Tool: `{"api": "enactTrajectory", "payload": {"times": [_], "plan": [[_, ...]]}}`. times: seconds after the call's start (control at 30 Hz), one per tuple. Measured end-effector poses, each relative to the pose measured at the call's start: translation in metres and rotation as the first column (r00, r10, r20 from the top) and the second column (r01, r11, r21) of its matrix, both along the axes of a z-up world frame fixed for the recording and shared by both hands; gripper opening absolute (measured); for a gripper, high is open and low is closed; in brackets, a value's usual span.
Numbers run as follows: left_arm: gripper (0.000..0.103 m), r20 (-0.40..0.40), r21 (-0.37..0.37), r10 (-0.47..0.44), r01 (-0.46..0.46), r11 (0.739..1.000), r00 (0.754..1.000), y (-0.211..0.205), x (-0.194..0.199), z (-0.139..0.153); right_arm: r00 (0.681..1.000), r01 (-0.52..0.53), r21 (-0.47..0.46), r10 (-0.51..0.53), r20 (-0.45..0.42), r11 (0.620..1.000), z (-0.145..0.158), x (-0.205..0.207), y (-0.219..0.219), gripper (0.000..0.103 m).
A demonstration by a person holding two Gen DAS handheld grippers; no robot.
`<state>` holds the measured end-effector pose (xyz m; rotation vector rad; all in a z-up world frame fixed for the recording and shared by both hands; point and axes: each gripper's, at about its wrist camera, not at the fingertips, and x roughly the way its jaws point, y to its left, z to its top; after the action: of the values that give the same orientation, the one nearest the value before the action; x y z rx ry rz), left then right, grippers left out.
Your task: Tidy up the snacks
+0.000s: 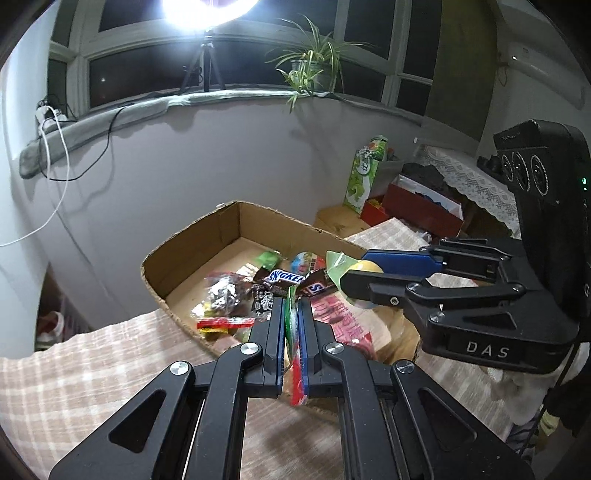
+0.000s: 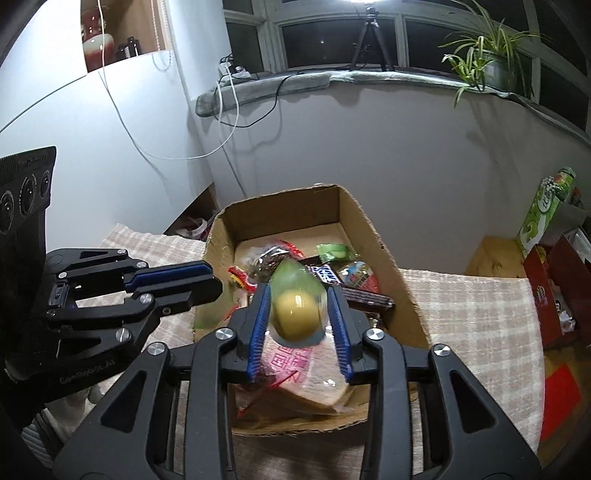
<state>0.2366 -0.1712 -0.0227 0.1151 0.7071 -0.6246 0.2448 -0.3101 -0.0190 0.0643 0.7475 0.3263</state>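
left gripper (image 1: 291, 314) gripping flat packet (image 1: 293, 332), cardboard box (image 1: 207, 236)

A brown cardboard box (image 2: 384, 243) sits on a beige-and-white checked cloth (image 2: 476, 314). At its twelve o'clock end lies a green packet (image 2: 334, 252); a yellow, green-wrapped snack (image 2: 297, 314) sits between blue pads (image 2: 339, 325).

Home — windowsill plant (image 1: 314, 70), tablecloth (image 1: 74, 376)

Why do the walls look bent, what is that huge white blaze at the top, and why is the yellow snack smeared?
Left wrist view: a fisheye lens bows the wall and window sill; the lamp on its tripod burns out to pure white glare. Right wrist view: same curving, dimmer light; the yellow snack between the right gripper fingers is blurred, while the cardboard box stays fairly sharp.
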Motion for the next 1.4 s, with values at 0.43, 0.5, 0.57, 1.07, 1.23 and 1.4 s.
{"api": "enactTrajectory", "payload": {"times": [0.43,0.5,0.57,1.07,1.23,1.4], "plan": [[0.018,0.023,0.014,0.012,-0.012,1.000,1.000,-0.007,-0.006,0.007,0.999,0.030,0.006,-0.030,0.023,1.000,0.005,-0.009,-0.007,0.062],[0.018,0.027,0.018,0.012,-0.013,1.000,1.000,-0.006,-0.009,0.009,0.999,0.031,0.004,-0.031,0.026,1.000,0.006,-0.012,-0.007,0.063],[0.018,0.030,0.017,0.013,-0.013,1.000,0.999,-0.006,-0.012,0.011,0.999,0.033,0.000,-0.033,0.029,0.999,0.007,-0.015,-0.007,0.063],[0.070,0.049,-0.018,0.080,-0.079,0.997,0.996,0.008,-0.047,0.022,0.988,0.116,-0.050,-0.111,0.106,0.992,0.020,-0.066,-0.012,0.091],[0.079,0.043,-0.002,0.143,-0.143,0.990,0.989,0.016,-0.061,0.019,0.983,0.147,-0.055,-0.139,0.120,0.988,0.021,-0.087,-0.015,0.100],[0.081,0.044,-0.002,0.189,-0.189,0.982,0.981,0.028,-0.074,0.015,0.978,0.177,-0.082,-0.166,0.124,0.981,0.019,-0.104,-0.015,0.101]]}}
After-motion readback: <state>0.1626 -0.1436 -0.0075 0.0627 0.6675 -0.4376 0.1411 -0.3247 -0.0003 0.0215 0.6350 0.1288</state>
